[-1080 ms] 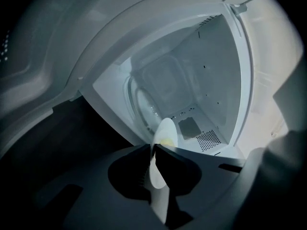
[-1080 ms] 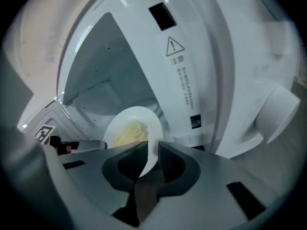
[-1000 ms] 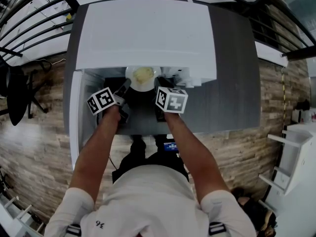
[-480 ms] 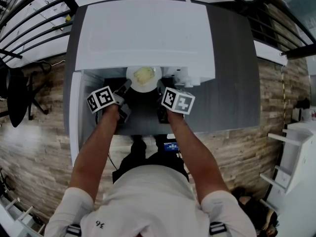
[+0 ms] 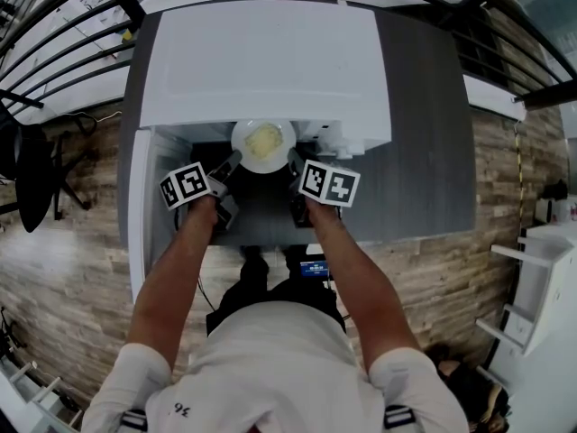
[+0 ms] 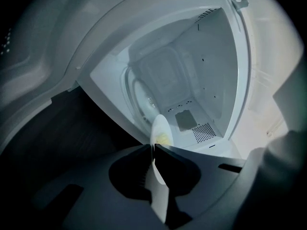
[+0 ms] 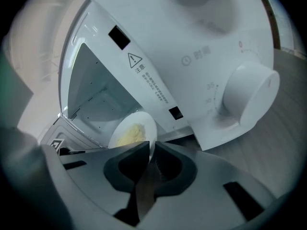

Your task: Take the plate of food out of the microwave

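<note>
**Plate pinched on both sides at the microwave's mouth**

In the head view we could not see inside the microwave (image 5: pixel 270 61). Its smooth white top hid the cavity, and our forearms covered part of the dark table (image 5: pixel 424 152). The round white plate (image 5: pixel 262 142) was at centre frame, at the opening's front edge. It carried a pale yellow heap of food (image 5: pixel 263 138) whose kind we could not tell. The left gripper (image 6: pixel 152 147) pinched the plate's thin rim edge-on. The right gripper (image 7: pixel 151 145) clamped the opposite rim, lower left of a round white dial (image 7: pixel 249 92).
</note>
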{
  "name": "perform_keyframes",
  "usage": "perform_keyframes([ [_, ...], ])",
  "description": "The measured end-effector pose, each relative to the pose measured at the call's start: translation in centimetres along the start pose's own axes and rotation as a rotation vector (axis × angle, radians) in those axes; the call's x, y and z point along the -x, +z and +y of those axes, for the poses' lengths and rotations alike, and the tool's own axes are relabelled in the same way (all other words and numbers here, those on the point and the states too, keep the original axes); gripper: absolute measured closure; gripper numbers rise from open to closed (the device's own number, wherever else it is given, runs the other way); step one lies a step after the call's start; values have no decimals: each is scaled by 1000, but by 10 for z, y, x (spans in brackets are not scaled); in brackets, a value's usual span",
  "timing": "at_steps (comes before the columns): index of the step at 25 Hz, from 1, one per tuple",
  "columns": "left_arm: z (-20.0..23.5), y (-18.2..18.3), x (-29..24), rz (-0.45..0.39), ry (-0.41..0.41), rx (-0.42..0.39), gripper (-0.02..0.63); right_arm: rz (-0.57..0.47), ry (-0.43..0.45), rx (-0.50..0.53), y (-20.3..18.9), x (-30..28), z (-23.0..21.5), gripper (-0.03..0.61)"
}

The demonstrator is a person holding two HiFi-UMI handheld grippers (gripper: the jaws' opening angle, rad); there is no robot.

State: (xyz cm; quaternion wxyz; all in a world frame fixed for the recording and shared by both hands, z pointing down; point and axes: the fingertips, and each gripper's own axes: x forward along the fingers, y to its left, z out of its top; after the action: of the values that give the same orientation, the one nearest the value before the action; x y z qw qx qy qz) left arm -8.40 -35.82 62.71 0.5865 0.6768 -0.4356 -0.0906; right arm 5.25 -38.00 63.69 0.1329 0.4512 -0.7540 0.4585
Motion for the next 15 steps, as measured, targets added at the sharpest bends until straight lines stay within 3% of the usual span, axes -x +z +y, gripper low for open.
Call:
perform_keyframes([
  [15,-35,-28,26,66,-70,-74,586,-13,42,25,-3,48,10,547],
])
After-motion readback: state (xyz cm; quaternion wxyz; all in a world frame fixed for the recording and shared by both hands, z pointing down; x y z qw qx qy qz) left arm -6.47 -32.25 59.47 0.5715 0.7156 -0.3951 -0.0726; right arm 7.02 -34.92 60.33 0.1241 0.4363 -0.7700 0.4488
